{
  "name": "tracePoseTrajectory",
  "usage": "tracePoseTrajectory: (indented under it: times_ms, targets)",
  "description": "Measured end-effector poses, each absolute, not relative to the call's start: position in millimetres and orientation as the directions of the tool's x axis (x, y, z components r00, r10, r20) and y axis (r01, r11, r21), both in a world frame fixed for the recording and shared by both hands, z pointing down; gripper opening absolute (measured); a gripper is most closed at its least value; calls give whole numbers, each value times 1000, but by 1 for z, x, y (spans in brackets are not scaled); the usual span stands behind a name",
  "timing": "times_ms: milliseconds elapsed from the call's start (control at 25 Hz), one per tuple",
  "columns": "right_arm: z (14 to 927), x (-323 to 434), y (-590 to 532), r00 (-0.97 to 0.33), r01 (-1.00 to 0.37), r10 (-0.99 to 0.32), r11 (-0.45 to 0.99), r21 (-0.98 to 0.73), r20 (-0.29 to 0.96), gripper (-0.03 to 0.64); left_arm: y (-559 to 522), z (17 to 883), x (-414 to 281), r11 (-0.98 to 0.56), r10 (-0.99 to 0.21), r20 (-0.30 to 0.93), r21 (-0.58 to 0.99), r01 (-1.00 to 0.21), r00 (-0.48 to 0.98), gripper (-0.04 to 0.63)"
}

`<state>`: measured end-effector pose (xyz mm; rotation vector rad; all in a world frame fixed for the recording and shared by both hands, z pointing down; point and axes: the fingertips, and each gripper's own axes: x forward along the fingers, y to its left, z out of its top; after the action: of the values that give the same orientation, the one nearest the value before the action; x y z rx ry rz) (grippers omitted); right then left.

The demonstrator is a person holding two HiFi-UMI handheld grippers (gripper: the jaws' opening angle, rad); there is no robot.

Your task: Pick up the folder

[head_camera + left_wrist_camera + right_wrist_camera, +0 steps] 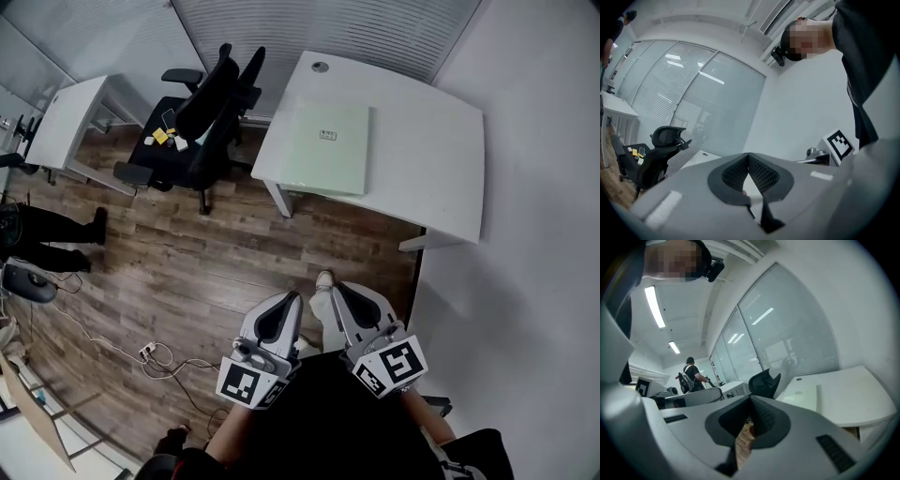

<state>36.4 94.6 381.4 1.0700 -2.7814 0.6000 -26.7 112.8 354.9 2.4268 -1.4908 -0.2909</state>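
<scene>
Lying flat: the folder (323, 148), pale green, on the white table (431, 141), over toward the table's left half, with its near edge close to the table's near edge.
Long axis: cannot tell for sure (from overhead it looks almost square); its sides run square with the table's edges.
Direction from the tongs: straight ahead and well apart, across a stretch of wooden floor (187, 272); the folder lines up roughly with the gap between the two tongs.
Left tongs (284, 302): closed, pads meeting at the tip, nothing between them.
Right tongs (339, 291): closed and empty too; the folder shows in the right gripper view, beyond the tips.
Nearer hand: little in it, though I judge the right one slightly nearer.
Next move: likely a walk-up to the table, with the tongs opening before they reach the folder's near edge (a thin flat thing, so it may need a lip to bite on).
Containers: none in view; the black chair (202, 112) just left of the table carries a few small things on its seat.
Further out: a second table (70, 112), a person (56, 234) standing at the left, and a cable (141, 354) on the floor.
</scene>
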Motion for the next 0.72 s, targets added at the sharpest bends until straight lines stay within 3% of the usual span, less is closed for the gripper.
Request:
tracePoseTrajectory:
  times_ms: [720]
  targets:
    - [369, 46, -27, -796, -605, -562, 742, -290, 225, 2, 5, 362, -6, -408, -899, 32, 300, -862, 436, 6]
